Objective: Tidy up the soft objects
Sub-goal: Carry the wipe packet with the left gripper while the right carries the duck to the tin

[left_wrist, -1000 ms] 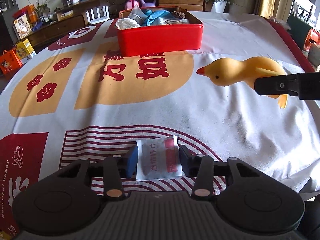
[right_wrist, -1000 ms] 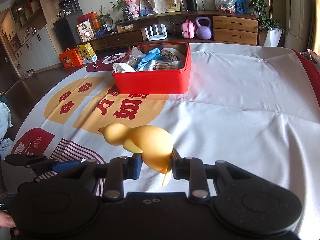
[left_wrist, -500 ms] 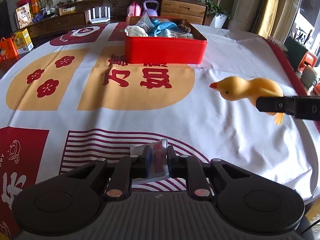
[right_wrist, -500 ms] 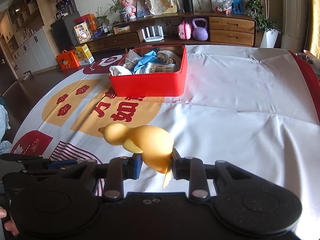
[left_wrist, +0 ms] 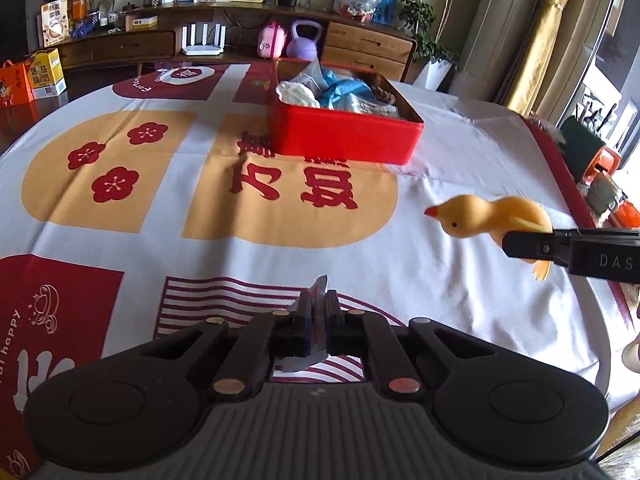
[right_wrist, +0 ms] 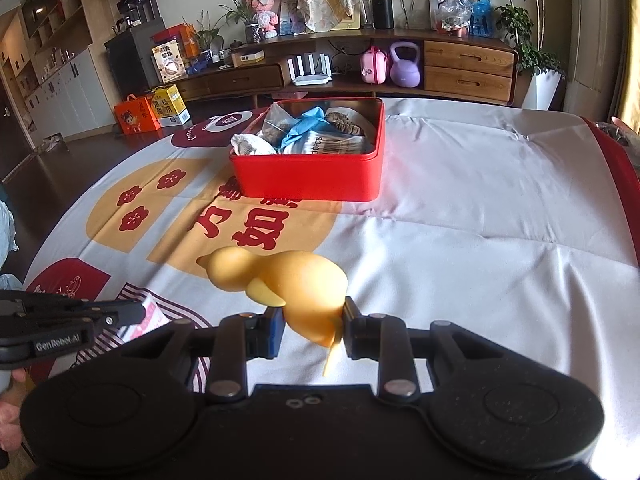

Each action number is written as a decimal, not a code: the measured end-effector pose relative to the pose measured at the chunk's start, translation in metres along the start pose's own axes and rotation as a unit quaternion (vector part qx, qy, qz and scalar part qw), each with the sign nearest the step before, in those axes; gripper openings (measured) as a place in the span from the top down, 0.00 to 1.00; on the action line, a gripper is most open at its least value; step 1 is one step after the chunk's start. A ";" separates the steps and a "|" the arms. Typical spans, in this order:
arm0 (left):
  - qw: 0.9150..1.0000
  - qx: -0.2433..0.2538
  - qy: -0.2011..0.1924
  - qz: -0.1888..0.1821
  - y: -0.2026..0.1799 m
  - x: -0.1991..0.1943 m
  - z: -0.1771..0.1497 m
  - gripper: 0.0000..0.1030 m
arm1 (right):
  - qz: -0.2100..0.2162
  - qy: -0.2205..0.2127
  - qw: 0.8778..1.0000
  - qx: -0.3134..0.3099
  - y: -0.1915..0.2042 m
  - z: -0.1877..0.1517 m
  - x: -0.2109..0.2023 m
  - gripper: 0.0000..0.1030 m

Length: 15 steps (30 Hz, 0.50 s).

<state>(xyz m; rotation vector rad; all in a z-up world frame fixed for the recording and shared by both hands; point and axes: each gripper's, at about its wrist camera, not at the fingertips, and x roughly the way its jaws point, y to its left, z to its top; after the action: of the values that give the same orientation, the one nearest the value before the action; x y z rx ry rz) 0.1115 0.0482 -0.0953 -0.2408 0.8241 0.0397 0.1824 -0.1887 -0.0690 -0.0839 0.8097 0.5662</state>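
Note:
My left gripper is shut on a small white and red packet, which stands pinched on edge between the pads, just above the striped part of the tablecloth. In the right wrist view that packet shows behind the left gripper's finger. My right gripper is shut on the rear of a soft yellow duck and holds it above the cloth. From the left wrist the duck hangs at the right. Farther back, a red box holds several soft items.
A white, red and orange tablecloth covers the round table. A wooden sideboard with a purple kettlebell and a white router stands behind it. A hand shows at lower left. Clutter lies past the table's right edge.
The left jaws closed on the flat packet, folded it on edge and lifted it off the cloth. The right gripper with the duck kept still.

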 end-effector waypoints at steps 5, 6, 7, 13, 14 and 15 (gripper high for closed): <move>1.000 -0.022 -0.004 0.009 0.023 -0.006 0.004 0.95 | -0.001 0.001 1.000 -0.001 0.002 0.002 0.001 0.73; 1.000 -0.026 -0.004 0.008 0.028 -0.006 0.003 0.95 | -0.001 0.001 1.000 -0.002 0.002 0.002 0.001 0.73; 1.000 -0.030 -0.004 0.007 0.032 -0.008 0.002 0.95 | -0.001 0.002 1.000 -0.003 0.003 0.002 0.002 0.73; 0.999 -0.052 -0.014 -0.004 0.044 -0.016 0.006 0.95 | 0.001 -0.001 1.000 -0.006 0.007 0.004 0.001 0.73; 0.999 -0.050 -0.017 -0.004 0.043 -0.018 0.008 0.95 | 0.002 -0.002 1.000 -0.006 0.006 0.005 0.001 0.73; 0.999 -0.050 -0.020 -0.006 0.043 -0.019 0.011 0.95 | 0.001 -0.003 1.000 -0.007 0.006 0.006 0.001 0.73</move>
<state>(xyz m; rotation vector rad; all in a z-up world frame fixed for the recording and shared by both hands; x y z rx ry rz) 0.1008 0.0935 -0.0828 -0.3381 0.7823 0.0745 0.1837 -0.1811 -0.0642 -0.0937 0.8004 0.5734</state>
